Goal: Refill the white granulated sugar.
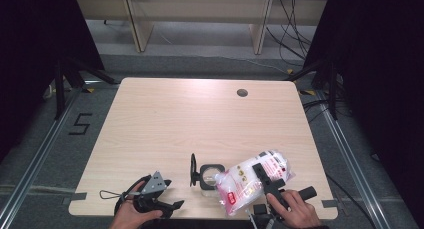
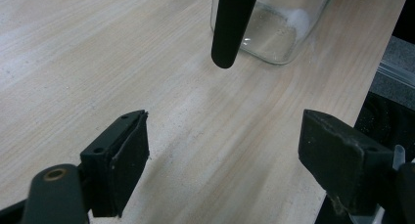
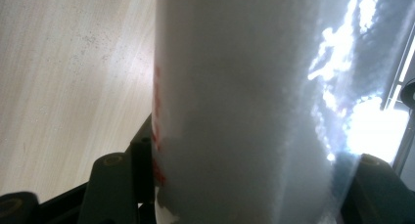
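right gripper is clamped on the bag of white powder, lower right of frame beside the glass jar; left gripper sits released. I'd tip slow, mouth right over the jar

A light wooden table with rounded corners filled the middle of the frame, with a small dark round cable hole toward its upper right. Pale wooden furniture legs stood at the top, beside loose black cables at upper right, and a black numeral 5 marked the grey floor at left.
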A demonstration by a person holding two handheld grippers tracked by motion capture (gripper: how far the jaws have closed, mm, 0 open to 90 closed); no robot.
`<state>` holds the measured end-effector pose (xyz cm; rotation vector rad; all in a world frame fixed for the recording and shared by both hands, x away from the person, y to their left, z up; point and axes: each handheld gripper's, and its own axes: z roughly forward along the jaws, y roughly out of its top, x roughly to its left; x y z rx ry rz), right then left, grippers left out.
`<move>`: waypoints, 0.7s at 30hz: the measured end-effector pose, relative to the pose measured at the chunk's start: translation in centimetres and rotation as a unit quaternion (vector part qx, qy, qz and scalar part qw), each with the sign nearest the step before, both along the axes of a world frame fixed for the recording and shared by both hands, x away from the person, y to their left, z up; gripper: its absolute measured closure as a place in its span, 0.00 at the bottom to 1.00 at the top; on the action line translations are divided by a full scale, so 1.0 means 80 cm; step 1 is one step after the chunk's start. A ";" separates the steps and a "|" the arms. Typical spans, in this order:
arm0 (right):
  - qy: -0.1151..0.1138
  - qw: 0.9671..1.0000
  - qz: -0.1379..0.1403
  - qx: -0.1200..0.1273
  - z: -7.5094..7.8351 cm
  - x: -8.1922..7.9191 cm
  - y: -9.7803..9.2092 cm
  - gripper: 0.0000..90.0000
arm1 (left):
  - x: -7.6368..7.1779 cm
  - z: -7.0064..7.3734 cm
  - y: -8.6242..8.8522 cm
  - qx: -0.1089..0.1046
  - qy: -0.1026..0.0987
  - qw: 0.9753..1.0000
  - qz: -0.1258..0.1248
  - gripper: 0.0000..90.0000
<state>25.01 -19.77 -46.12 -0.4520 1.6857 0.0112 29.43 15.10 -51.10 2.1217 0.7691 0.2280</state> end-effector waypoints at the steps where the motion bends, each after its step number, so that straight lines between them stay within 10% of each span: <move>1: -0.003 1.000 0.006 -0.007 0.001 0.002 0.001 0.47 | 0.000 0.000 -0.001 -0.004 0.001 1.000 0.001 0.21; 21: -0.013 0.999 0.012 -0.029 0.008 0.002 0.003 0.47 | 0.000 0.000 0.000 0.001 -0.001 1.000 0.001 0.21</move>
